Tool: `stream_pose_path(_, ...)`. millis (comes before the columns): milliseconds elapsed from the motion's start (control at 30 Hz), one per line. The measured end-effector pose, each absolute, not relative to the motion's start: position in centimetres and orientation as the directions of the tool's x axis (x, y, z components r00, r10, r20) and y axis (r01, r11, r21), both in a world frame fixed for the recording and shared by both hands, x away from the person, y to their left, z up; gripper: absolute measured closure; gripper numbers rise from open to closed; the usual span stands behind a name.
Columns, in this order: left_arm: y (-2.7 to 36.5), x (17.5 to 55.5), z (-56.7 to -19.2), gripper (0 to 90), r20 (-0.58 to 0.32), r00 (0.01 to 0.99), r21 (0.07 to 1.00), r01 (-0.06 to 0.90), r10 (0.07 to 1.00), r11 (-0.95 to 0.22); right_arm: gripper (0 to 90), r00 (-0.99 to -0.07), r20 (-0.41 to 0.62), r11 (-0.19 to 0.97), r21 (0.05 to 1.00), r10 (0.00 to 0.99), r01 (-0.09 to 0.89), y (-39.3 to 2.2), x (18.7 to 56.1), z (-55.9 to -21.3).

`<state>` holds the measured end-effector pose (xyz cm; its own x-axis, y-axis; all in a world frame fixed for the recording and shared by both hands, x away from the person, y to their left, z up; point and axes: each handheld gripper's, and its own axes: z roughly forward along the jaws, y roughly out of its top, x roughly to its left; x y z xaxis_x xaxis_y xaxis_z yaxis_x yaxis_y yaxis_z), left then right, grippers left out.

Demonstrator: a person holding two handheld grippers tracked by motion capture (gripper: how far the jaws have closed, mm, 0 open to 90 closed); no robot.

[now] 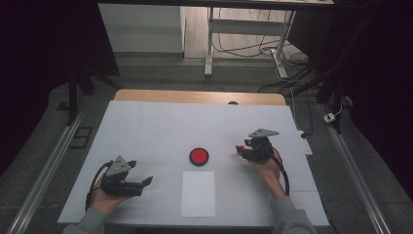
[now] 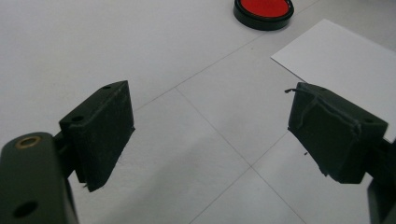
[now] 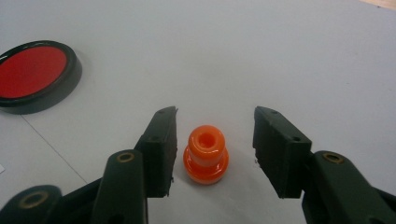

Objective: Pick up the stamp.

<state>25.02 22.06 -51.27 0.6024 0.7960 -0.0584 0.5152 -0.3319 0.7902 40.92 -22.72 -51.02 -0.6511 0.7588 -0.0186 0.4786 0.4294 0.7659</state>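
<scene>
A small orange knob-shaped piece [image 3: 206, 154] stands upright on the white table between the jaws of my right gripper [image 3: 215, 140], which is open around it without touching; the same orange piece [image 1: 239, 149] peeks out at the right gripper [image 1: 242, 151] in the high view. A round red disc in a black rim [image 1: 199, 156] lies at the table's middle, to the left in the right gripper view [image 3: 32, 74]. My left gripper [image 1: 146, 181] rests open near the front left, nothing between its jaws [image 2: 210, 135]. The red disc [image 2: 264, 10] is ahead of it.
A white sheet of paper [image 1: 198, 193] lies near the front edge, below the red disc, and shows at the right of the left gripper view [image 2: 345, 60]. The white table cover [image 1: 160, 126] ends at a wooden strip [image 1: 195, 96] at the back.
</scene>
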Motion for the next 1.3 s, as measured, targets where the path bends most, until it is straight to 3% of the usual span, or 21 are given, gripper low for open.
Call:
stream_pose_path(567,22.07,25.03,-51.33,14.2,-0.058,0.6,0.787,0.519,0.798,-0.333,71.5,-0.669,-0.017,0.452,0.75,0.743,0.483,-22.57,40.96,-51.38)
stream_pose_path(1300,22.14,25.08,-51.39,14.3,-0.058,0.6,0.785,0.521,0.798,-0.335,72.7,-0.676,-0.038,0.455,0.768,0.736,0.452,-22.43,40.57,-50.84)
